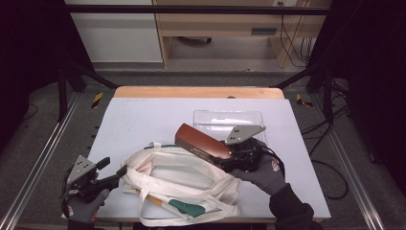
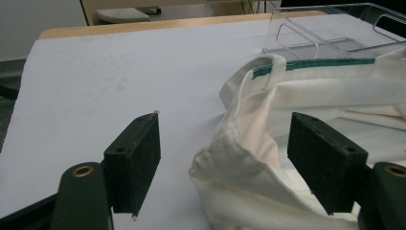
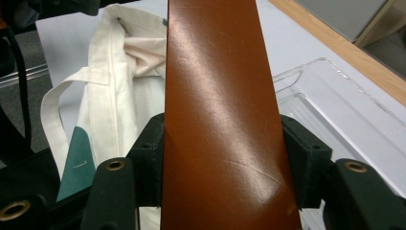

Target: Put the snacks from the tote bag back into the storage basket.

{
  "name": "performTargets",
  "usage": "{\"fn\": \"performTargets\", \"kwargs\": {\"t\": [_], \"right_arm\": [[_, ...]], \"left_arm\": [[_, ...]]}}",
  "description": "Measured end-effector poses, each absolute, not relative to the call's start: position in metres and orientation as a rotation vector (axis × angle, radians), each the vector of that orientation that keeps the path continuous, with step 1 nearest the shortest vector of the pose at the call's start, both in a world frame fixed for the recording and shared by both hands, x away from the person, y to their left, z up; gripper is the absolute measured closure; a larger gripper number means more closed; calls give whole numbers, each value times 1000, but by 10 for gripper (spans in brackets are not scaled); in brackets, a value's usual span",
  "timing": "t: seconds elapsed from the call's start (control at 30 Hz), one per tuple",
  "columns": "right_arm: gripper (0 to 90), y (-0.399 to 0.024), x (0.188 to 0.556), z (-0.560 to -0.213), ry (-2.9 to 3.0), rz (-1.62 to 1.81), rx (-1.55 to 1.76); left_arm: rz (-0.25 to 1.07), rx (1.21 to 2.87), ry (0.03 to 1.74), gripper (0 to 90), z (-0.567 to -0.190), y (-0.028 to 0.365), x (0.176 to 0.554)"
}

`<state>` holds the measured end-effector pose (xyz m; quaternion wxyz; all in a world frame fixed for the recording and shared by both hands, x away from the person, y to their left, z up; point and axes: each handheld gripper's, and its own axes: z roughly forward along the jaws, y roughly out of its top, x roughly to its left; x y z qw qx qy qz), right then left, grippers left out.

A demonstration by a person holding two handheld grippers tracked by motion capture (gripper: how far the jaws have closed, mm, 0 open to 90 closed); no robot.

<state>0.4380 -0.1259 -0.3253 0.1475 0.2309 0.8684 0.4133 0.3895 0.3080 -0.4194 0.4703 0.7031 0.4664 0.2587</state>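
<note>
Brown leather case (image 1: 203,142) sits clamped in your right hand-held gripper (image 1: 230,155), long axis pointing toward the desk's far left, above the tote bag (image 1: 182,179); your left hand-held gripper (image 1: 117,176) straddles the bag's near-left rim, jaws released.

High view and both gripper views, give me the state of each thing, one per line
Brown box: held above the bag, tilted.
Tote bag: lying flat, mouth open.
Clear tray: empty.
Right gripper: shut on the brown box.
Left gripper: open, the bag's rim between its pads.
</note>
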Motion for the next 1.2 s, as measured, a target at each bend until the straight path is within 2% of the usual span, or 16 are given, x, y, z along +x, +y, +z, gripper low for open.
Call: {"fn": "performTargets", "kwargs": {"t": [0.57, 1.2], "right_arm": [[433, -158, 467, -316, 2420, 1173, 786], [433, -164, 497, -322, 2411, 1165, 823]], "left_arm": [[648, 1719, 1145, 258, -418, 308, 389], [646, 1722, 1146, 258, -418, 308, 391]]}}
